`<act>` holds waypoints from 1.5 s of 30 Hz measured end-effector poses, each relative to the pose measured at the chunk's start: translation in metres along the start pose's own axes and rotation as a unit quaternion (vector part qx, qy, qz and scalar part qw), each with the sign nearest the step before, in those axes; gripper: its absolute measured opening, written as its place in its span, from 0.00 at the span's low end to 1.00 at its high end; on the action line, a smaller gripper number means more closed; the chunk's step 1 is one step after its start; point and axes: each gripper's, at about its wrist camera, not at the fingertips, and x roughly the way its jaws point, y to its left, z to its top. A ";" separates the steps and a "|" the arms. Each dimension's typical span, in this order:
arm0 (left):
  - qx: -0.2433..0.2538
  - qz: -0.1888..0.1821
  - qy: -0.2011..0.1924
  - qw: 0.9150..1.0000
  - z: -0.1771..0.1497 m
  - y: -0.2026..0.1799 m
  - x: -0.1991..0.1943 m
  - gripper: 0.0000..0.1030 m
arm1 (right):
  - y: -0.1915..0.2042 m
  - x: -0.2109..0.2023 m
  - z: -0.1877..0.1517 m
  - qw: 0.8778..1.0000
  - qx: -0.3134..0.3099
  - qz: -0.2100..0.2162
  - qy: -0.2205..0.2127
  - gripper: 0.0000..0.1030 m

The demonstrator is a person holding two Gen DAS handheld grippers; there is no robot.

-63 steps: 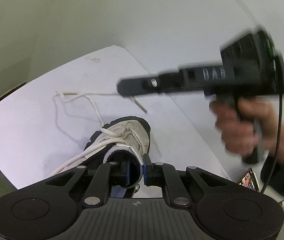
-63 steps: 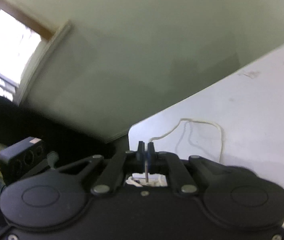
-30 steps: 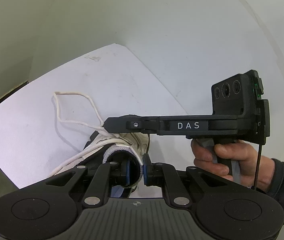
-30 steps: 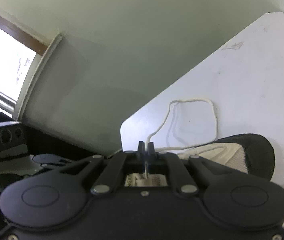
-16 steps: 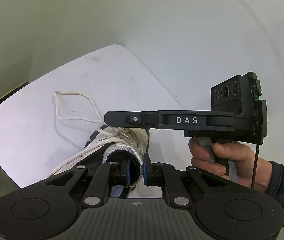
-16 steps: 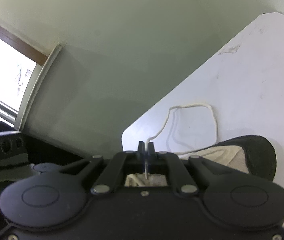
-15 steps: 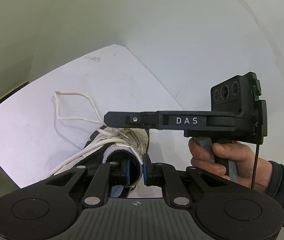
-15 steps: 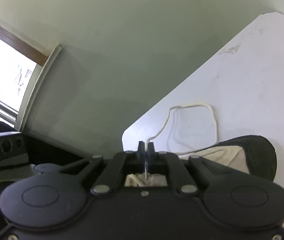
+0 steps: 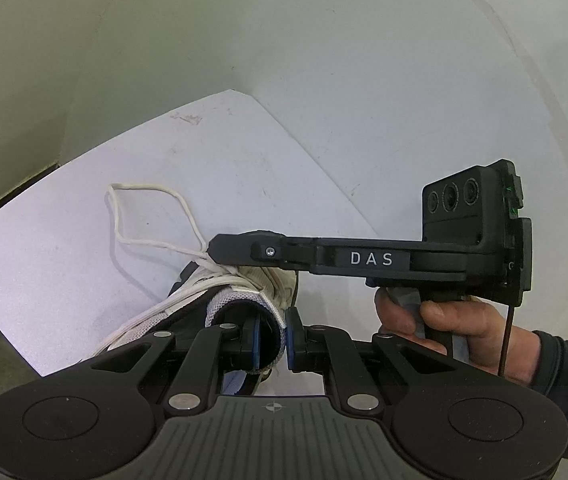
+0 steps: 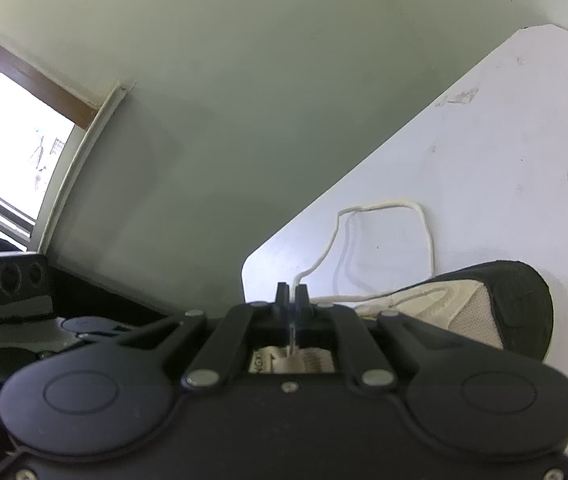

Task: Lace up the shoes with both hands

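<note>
Left gripper (image 9: 271,338): black two-finger tool with blue pads, fingers clamped on the padded heel collar of the sneaker (image 9: 239,284), one pad inside the opening and one outside.

Right gripper (image 10: 292,300): same make, marked "DAS" on its side in the left wrist view, held by the person's right hand (image 9: 444,320). Fingers pressed together on the white shoelace (image 10: 384,240); the lace comes out from between the tips. In the left wrist view the fingers reach across the top of the sneaker from the right, tips over the laced part of the upper.

Sneaker: beige and white upper, black toe cap and sole, lying on the white tabletop (image 9: 63,260) with the toe pointing away from the left gripper.

Shoelace, free part: lies in an open loop on the tabletop beyond the toe side of the sneaker, both ends of the loop running back to the eyelet area.

Tabletop edges: a rounded corner lies close in front of the right gripper's tips; the left edge runs just beside the sneaker's heel; the far corner meets the pale wall (image 9: 324,60). Bare surface lies around the loop and toward the far corner.

Window (image 10: 3,140): bright, brown-framed, at far left of the right wrist view.
</note>
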 end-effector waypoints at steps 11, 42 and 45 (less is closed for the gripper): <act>0.000 0.000 -0.001 1.000 0.006 0.008 -0.011 0.09 | 0.002 -0.004 -0.008 1.000 -0.018 -0.002 -0.011 0.00; -0.030 0.000 0.000 1.000 0.008 0.015 -0.019 0.09 | 0.013 -0.038 -0.033 0.998 -0.050 -0.030 0.023 0.12; -0.024 0.003 0.000 1.000 0.009 0.014 -0.018 0.09 | 0.019 -0.043 -0.038 0.997 -0.065 -0.035 0.009 0.00</act>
